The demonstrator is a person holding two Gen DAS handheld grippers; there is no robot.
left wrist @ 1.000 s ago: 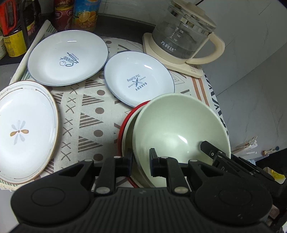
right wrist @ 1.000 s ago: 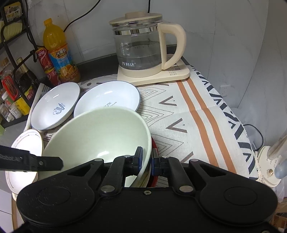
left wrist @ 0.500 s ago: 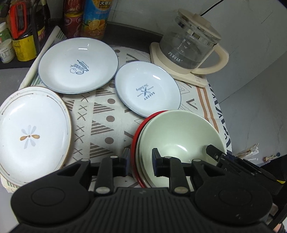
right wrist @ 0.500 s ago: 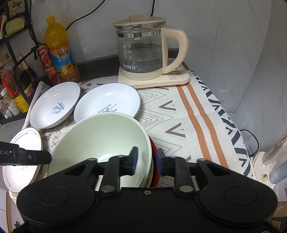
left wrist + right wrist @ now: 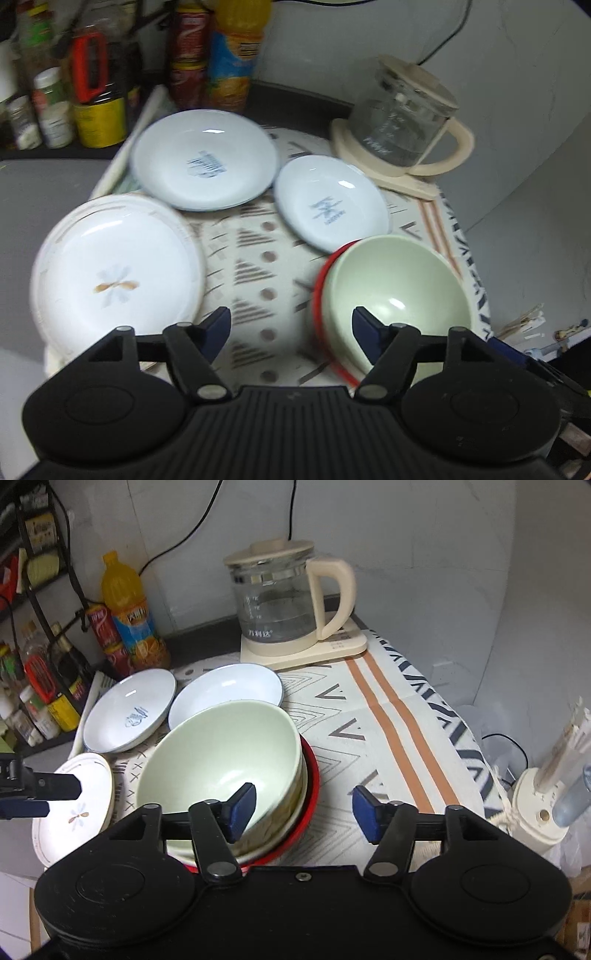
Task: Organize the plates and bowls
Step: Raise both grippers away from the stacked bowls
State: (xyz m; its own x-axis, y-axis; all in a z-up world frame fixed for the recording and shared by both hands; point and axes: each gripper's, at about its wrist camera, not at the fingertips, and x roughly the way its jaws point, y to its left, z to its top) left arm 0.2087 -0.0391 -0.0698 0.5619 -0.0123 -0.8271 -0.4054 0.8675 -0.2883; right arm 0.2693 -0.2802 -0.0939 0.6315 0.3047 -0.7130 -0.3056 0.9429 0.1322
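Patterned cloth: covers the tabletop, printed with triangles, chevrons and two orange stripes; all the dishes rest on it.
Kettle: glass with cream lid and handle, on its base at the far edge of the cloth.
Oval plate: white with a small flower mark, at the near left corner, overhanging the cloth's edge.
Large blue plate: far left, overlapping the oval plate's far rim.
Small blue plate: just beside the large one, its near rim behind the bowls.
Green bowl: nested on a cream bowl inside a red bowl, near the front edge.
Bottles and jars: crowded beyond the far left corner.
Left gripper: jaws opening, spread wide, the stack's left rim between them, pads clear of it.
Right gripper: jaws opening, spread across the stack's right rim, pinching nothing.
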